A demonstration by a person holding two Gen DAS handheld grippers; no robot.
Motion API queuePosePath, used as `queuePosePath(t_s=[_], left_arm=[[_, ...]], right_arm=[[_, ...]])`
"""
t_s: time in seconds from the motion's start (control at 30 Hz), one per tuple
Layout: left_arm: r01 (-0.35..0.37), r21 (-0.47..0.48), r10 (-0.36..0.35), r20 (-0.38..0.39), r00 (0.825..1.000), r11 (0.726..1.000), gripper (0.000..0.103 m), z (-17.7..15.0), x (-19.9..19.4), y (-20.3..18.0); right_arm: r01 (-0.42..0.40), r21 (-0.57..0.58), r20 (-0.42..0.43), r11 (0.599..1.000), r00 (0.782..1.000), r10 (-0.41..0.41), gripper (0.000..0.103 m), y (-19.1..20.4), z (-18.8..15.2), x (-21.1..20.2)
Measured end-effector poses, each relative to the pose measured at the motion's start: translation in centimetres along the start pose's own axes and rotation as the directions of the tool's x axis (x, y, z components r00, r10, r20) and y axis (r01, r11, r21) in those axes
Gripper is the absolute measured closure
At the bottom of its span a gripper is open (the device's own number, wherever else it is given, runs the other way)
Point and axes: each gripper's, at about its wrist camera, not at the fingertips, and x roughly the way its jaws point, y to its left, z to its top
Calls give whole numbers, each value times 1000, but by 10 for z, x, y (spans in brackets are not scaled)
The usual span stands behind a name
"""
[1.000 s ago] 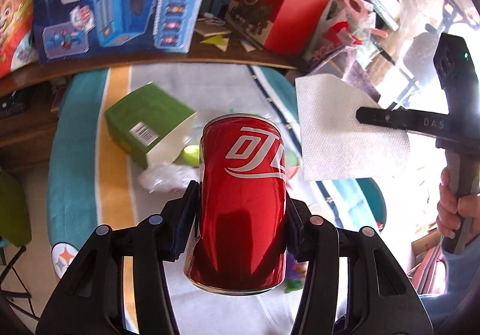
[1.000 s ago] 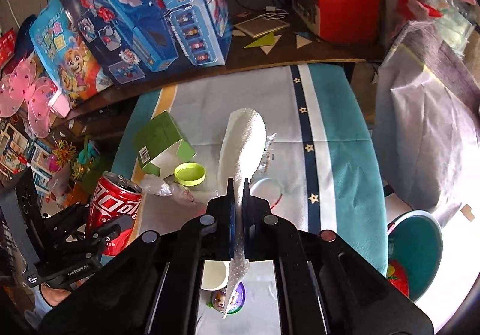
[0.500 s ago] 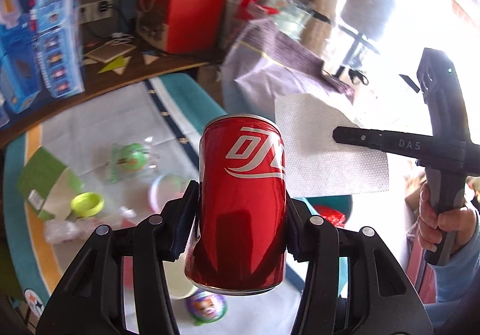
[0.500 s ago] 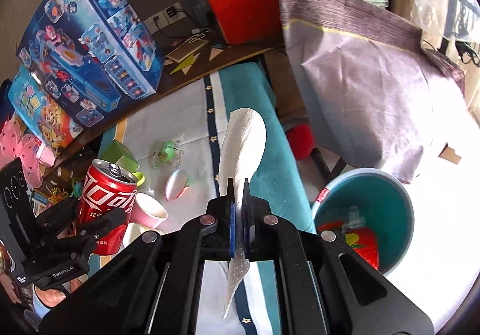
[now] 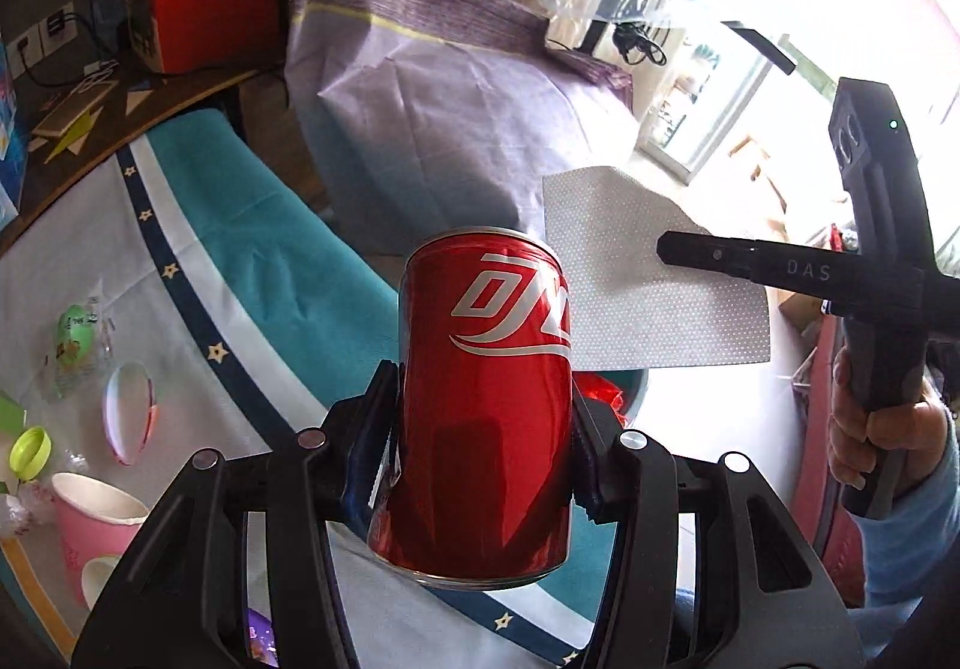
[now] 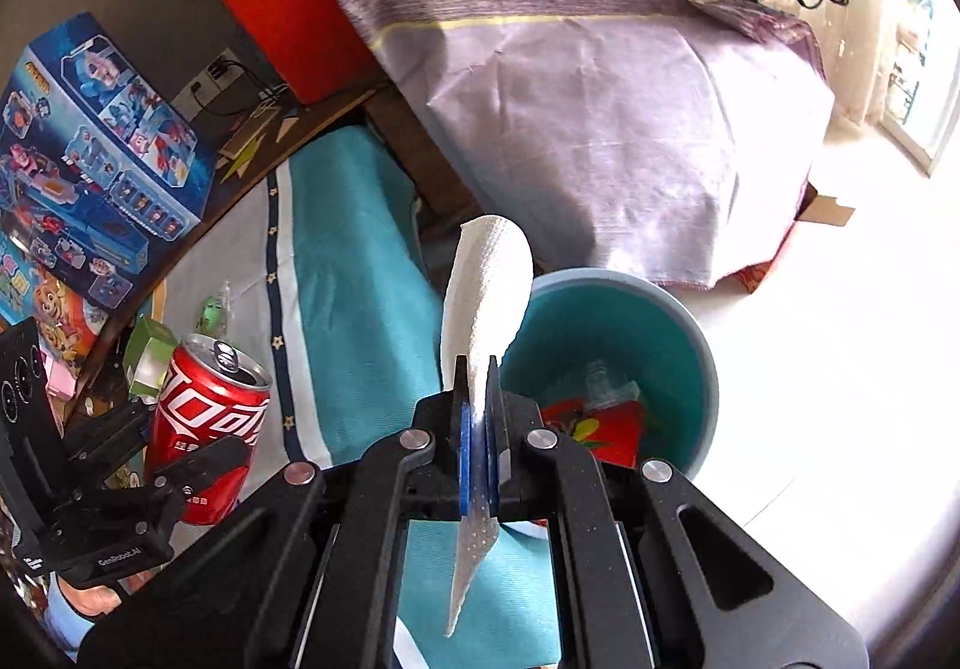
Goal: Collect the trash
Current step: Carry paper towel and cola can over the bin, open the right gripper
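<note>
Red can [image 5: 486, 423] clamped in left gripper [image 5: 483, 429] (upright); paper towel [image 6: 486, 303] pinched in right gripper [image 6: 477, 387].

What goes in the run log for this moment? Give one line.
left gripper: shut on can | right gripper: shut on napkin | bin: beside table, holds trash

Both handheld tools are made of matt black plastic. On the left gripper [image 5: 483, 405] round silver screws and blue pads are seen; "GenRobot.AI" is printed on its body. The right gripper [image 6: 477, 423] is marked "DAS", with a small green light. Light blue sleeves [image 5: 918, 537] are worn.
</note>
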Motion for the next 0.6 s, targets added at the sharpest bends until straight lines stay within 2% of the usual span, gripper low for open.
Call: queuePosePath(t_s=[0.2,0.37,0.43,0.5,0.6], left_arm=[[15,20,-14,-52,999,1000,52,8,29,-16],[19,42,-16,-81,997,999,52,15,48,-28],[20,43,-16,-95,995,999,52,17,56,-31],[23,41,-18,-109,994,999,52,19,62,-32],[26,38,-21,-124,992,999,52,22,71,-34]], right_arm=[[23,59,-45,998,999,-20,99,-38,-5,21],[16,84,-110,996,994,-7,95,-52,-11,49],[8,91,-137,996,991,4,88,-53,-12,59],[1,102,-151,995,988,15,62,-57,-12,65],[10,102,-142,995,990,5,49,-61,-10,63]])
